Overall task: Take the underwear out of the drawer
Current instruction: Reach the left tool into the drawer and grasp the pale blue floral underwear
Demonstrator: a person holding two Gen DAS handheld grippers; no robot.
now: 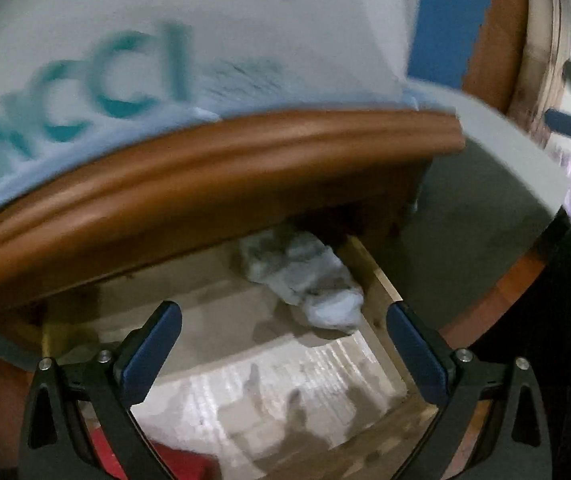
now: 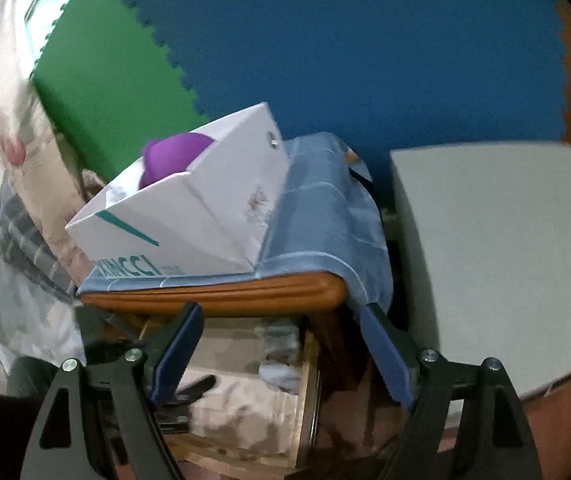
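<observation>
With both hand-held grippers spread and empty, I steer the left hand-held gripper (image 1: 284, 350) toward the pale underwear (image 1: 305, 280) bunched at mid-frame in the open drawer (image 1: 377, 276), right hand-held gripper (image 2: 281, 354) trailing, and pinch deep.

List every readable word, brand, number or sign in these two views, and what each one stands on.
"XIMCCI", roughly, in teal capitals on the white box; the first letters are blurred in both views.
Small grey print after it on the same box: too blurred to read.
Nothing else carries text.
</observation>
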